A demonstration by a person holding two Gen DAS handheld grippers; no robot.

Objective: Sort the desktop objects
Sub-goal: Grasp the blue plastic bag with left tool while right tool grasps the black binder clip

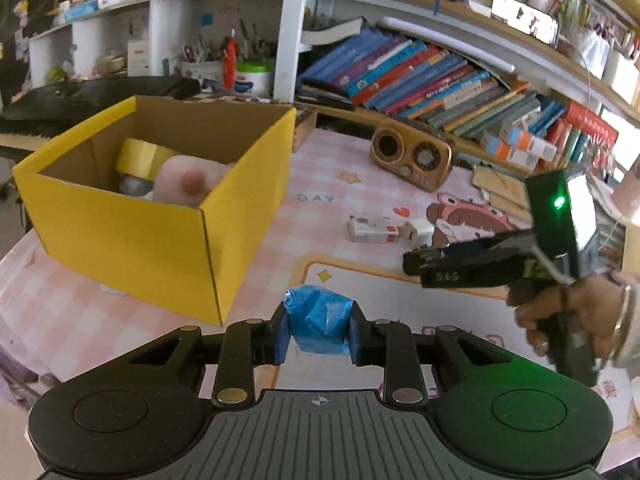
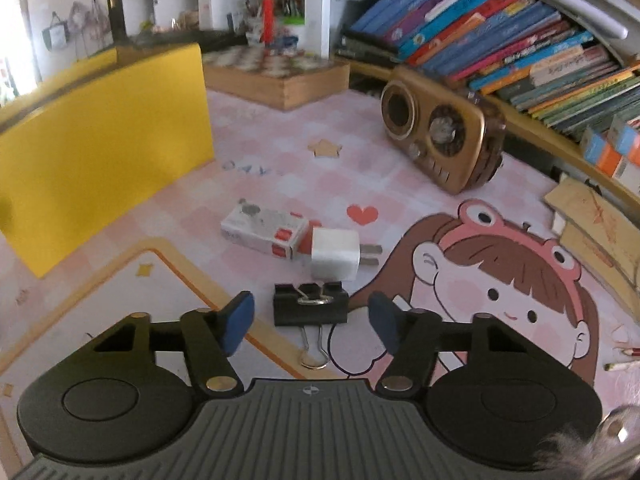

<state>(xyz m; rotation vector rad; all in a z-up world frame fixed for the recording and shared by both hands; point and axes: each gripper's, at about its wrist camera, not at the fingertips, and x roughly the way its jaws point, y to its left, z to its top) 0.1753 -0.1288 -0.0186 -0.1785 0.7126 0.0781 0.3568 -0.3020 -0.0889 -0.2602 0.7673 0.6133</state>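
In the left wrist view my left gripper is shut on a small crumpled blue plastic bundle, held above the pink mat just right of the yellow cardboard box. The box holds a yellow tape roll and a pink plush. My right gripper stands open low over the mat, its blue pads on either side of a black binder clip without touching it. A white charger plug and a small white-and-red carton lie just beyond. The right gripper also shows at the right.
A gold retro radio stands at the back of the mat, under a shelf of leaning books. A wooden tray sits behind the box. Pencils lie at the right edge, with flat cardboard pieces nearby.
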